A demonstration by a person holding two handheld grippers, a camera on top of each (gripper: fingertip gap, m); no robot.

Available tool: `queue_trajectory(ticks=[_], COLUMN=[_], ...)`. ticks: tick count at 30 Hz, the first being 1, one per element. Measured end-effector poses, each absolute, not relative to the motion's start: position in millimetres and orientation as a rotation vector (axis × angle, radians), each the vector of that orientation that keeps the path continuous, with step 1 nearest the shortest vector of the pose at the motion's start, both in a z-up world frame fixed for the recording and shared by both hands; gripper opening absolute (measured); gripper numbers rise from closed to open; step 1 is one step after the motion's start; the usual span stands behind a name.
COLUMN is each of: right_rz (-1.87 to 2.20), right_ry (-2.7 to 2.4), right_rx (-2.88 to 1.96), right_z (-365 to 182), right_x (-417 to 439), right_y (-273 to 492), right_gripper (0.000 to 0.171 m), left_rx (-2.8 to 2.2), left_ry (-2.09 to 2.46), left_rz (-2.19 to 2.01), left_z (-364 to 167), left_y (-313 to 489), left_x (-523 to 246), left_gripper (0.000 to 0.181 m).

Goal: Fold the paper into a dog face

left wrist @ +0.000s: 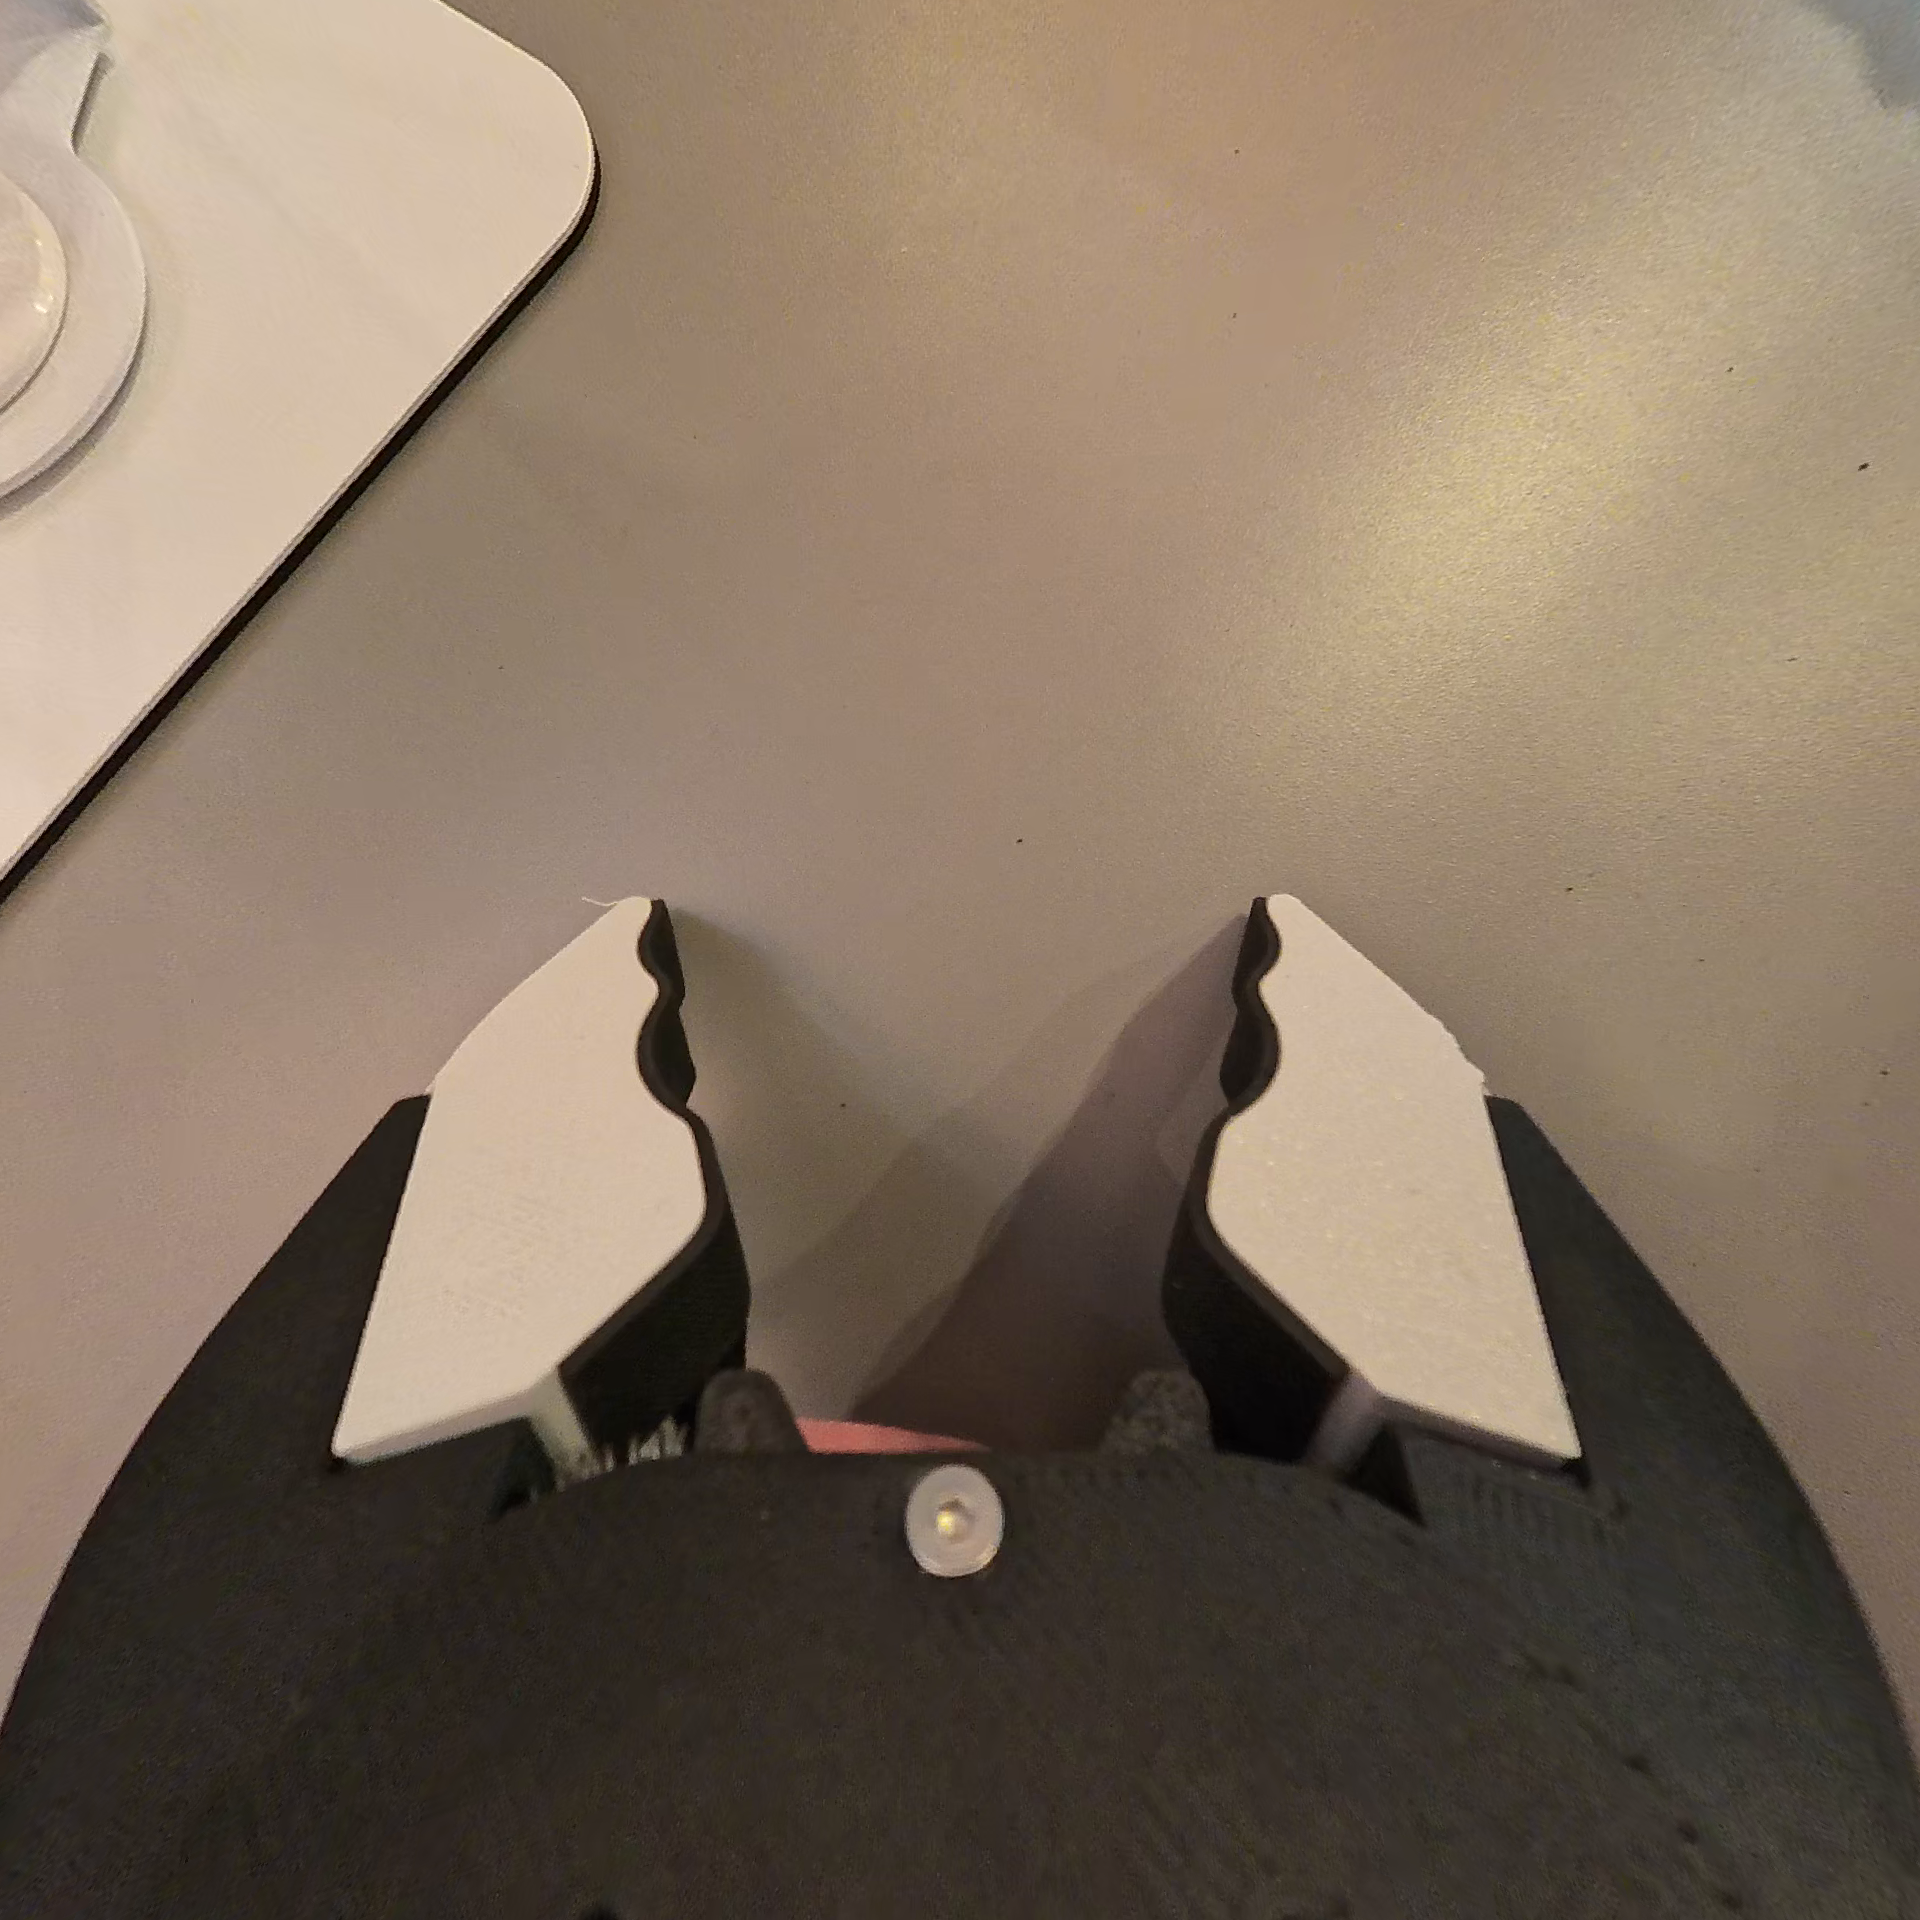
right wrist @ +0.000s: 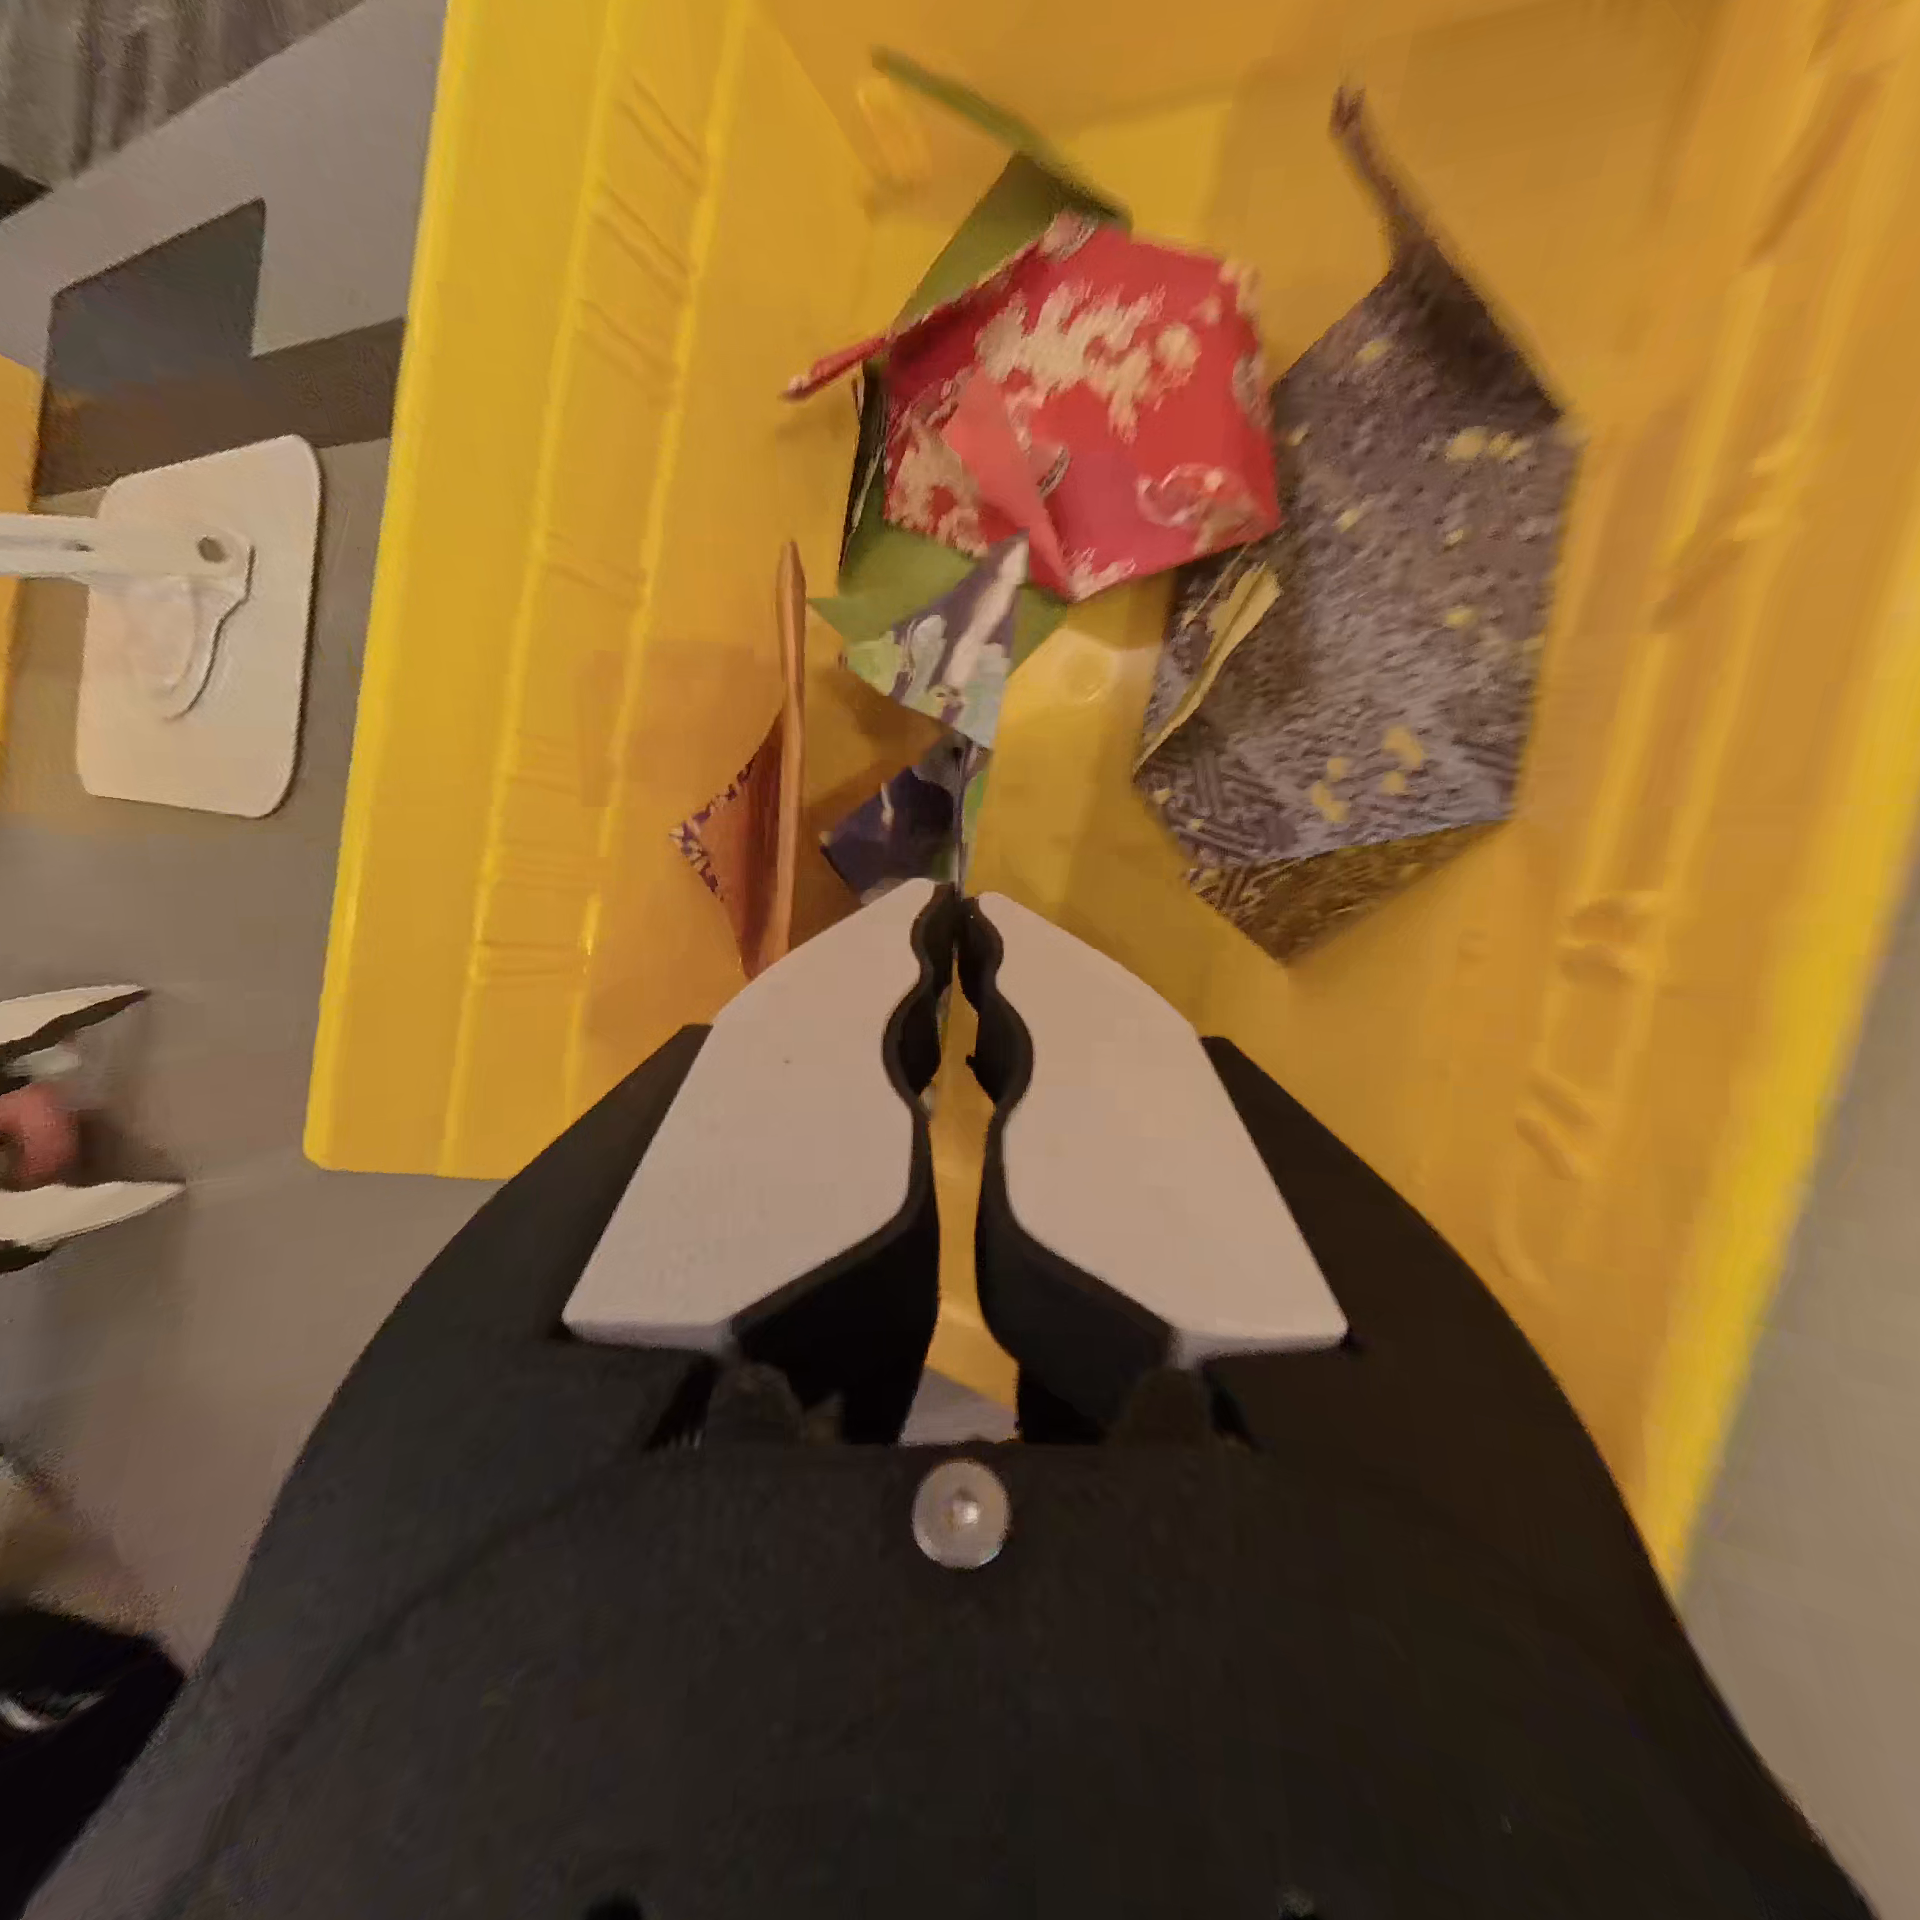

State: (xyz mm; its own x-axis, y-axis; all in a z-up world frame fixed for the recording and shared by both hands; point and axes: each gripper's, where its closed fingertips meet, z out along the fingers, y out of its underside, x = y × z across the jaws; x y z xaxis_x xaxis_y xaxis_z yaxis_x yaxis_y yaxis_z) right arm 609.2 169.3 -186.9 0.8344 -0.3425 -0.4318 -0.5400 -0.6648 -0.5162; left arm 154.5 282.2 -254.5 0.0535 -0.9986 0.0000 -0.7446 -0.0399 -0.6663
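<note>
My right gripper is shut on a thin sheet of purple and green patterned paper. The sheet stands edge-on between the pads and hangs above a yellow bin. Several folded papers lie in the bin: a red one, a grey-purple one with gold flecks, an orange one and a green one. My left gripper is open wide and empty, low over the bare grey table. It also shows in the right wrist view at the left edge.
A white board with rounded corners lies at the table's upper left, with a clear plastic piece on it. The board also shows in the right wrist view, left of the bin. A dark rectangle lies beyond it. Tip to tip, the grippers are about 50 cm apart.
</note>
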Motion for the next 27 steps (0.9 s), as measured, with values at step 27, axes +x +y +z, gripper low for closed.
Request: queue_trajectory(ticks=[27], right_rz=[0.465], right_ry=[0.521], right_rx=[-2.514], right_z=[-213], right_x=[590], right_y=[193], right_gripper=[0.001], left_rx=[-1.843], left_ry=[1.733], left_rz=[-0.665], left_z=[-254], left_y=[283], left_x=[155], left_gripper=[0.098])
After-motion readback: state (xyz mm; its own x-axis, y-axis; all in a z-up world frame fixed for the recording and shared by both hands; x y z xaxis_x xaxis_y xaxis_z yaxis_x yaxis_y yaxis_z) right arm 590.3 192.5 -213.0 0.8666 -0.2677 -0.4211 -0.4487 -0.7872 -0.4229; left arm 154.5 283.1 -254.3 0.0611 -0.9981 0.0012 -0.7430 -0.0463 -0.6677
